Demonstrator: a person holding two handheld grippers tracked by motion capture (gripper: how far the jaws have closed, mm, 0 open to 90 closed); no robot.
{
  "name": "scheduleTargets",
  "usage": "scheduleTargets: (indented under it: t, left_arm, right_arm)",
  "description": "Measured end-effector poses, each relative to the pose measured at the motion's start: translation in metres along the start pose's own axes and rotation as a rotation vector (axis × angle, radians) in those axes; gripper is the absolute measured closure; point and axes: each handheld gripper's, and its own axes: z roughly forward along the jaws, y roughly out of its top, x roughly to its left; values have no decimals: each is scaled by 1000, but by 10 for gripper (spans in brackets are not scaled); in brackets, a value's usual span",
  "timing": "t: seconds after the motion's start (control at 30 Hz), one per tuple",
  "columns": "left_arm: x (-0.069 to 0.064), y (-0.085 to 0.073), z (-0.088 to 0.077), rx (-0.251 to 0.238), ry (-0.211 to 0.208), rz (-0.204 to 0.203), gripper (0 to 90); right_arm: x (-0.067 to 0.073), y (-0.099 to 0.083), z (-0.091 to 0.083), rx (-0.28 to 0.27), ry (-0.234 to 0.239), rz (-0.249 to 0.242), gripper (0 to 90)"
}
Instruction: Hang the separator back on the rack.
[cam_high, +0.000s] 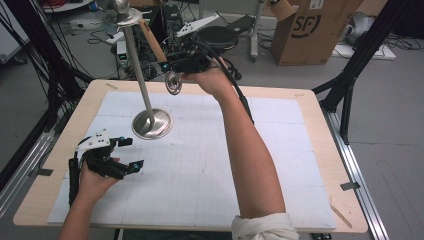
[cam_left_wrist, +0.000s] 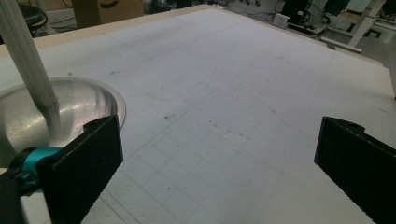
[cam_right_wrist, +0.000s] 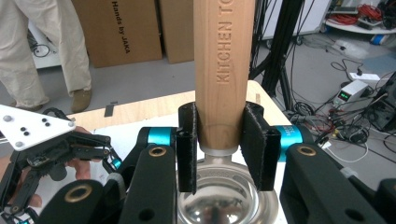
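Observation:
A metal stand rises from a round base (cam_high: 152, 124) (cam_left_wrist: 84, 102) on the left of the white mat; its thin pole (cam_high: 136, 60) (cam_left_wrist: 28, 60) leans up to a disc at the top. My right gripper (cam_high: 167, 67) (cam_right_wrist: 219, 144) is raised above the table's far edge, shut on the wooden handle (cam_high: 152, 42) (cam_right_wrist: 224, 70) of a ladle. The ladle's shiny metal bowl (cam_high: 173, 82) (cam_right_wrist: 219, 200) hangs just below the jaws. My left gripper (cam_high: 134, 153) (cam_left_wrist: 218, 135) rests low on the mat in front of the stand's base, open with nothing between its jaws.
A white gridded mat (cam_high: 210, 165) covers the wooden table (cam_high: 310, 100). Beyond the table stand a cardboard box (cam_high: 310, 30), a black stool (cam_high: 217, 35) and cables. Black frame legs (cam_high: 350, 90) flank the right side. A person (cam_right_wrist: 46, 46) stands by boxes (cam_right_wrist: 116, 28).

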Motion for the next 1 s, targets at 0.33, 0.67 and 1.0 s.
scheduleTargets:
  t: [0.33,0.67,1.0]
  left_arm:
    - [0,0,0,-4,1,-1,16]
    - [1,0,-1,-9,1,-2,16]
    - [2,1,-3,-16,2,1,16]
  right_arm:
    - [1,-1,5,14,-6,2,685]
    - [0,2,11,27,-6,-5,685]
    - [-1,1,20,10,-12,21,554]
